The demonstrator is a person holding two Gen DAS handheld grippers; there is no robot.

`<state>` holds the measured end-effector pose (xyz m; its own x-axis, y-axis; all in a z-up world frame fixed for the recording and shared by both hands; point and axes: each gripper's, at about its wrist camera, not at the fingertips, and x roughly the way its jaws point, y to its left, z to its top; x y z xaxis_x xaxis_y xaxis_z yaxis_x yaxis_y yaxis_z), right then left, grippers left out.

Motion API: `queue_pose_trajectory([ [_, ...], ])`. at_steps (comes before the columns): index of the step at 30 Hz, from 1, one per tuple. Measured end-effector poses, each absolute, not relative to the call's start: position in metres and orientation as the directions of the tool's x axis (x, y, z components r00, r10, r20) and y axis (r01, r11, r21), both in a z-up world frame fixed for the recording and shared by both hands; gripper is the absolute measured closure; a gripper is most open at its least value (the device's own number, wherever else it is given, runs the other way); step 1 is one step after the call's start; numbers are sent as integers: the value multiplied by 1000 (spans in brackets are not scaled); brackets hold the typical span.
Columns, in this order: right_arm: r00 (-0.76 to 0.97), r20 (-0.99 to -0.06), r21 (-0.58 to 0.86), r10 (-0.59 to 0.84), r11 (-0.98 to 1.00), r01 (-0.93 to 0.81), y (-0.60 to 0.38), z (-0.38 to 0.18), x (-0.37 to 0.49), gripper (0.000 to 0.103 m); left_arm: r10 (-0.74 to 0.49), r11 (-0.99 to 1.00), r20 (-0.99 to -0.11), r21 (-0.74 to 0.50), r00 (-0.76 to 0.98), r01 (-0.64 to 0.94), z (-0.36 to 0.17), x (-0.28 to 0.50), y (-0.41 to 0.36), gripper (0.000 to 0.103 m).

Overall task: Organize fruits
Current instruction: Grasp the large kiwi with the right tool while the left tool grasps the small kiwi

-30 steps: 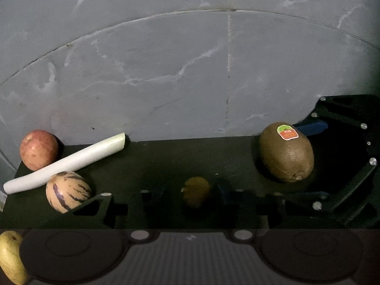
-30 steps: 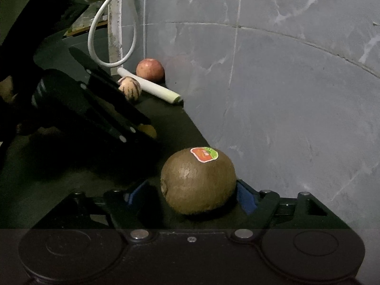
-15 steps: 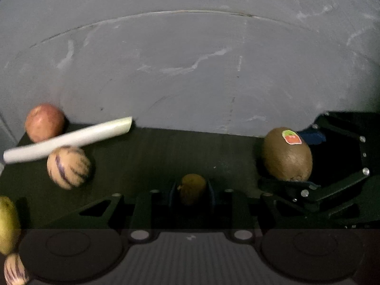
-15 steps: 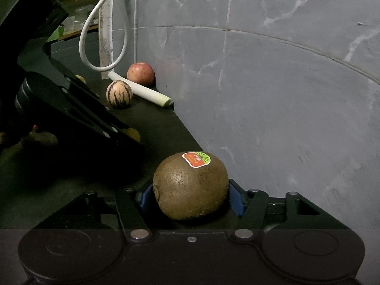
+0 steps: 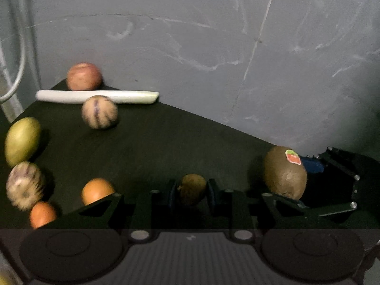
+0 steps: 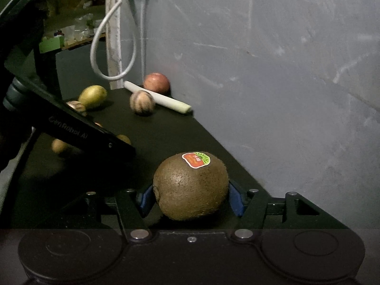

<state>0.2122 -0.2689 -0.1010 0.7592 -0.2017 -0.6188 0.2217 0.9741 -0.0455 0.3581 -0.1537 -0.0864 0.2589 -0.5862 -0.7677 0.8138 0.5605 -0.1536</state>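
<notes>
Left wrist view: the left gripper point(image 5: 192, 190) is clenched on a small brown fruit point(image 5: 192, 188), its pads pressing both sides. Far across the dark bench point(image 5: 166, 147) lie a reddish apple point(image 5: 83, 76), a white leek stalk point(image 5: 95, 96) and a striped melon point(image 5: 99, 111) against the grey wall point(image 5: 213, 47). At the left edge sit a yellow-green mango point(image 5: 21, 140), a second striped melon point(image 5: 25, 185) and two oranges point(image 5: 96, 190). Right wrist view: the right gripper point(image 6: 191, 197) is grasping a large kiwi point(image 6: 190, 186) with a red and green sticker point(image 6: 196, 159), blue pads point(image 6: 235, 198) touching its flanks, near the bench's right edge beside the wall. A white cable point(image 6: 111, 47) loops at the far corner.
</notes>
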Motion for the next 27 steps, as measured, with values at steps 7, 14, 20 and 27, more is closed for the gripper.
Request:
queue_pose_trajectory([
  [7,767,-617,-55,-172,983,177,-222,-84,209,40,-541,681,-751,-125,380,722,-70,338,-93,74],
  [14,771,-625,-52,-123,992,116,-168,-70,208,40,-491,798,-725,-152,484,583,-56,332,-7,74],
  [20,773,-632,-38,-58,998,44,-116,-62,215,40,-391,877,-710,-95,586,471,-49,332,59,74],
  [27,769,-639,-39,14,998,-51,-61,-59,231,40,-330,920,-711,-93,621,382,-52,336,116,74],
])
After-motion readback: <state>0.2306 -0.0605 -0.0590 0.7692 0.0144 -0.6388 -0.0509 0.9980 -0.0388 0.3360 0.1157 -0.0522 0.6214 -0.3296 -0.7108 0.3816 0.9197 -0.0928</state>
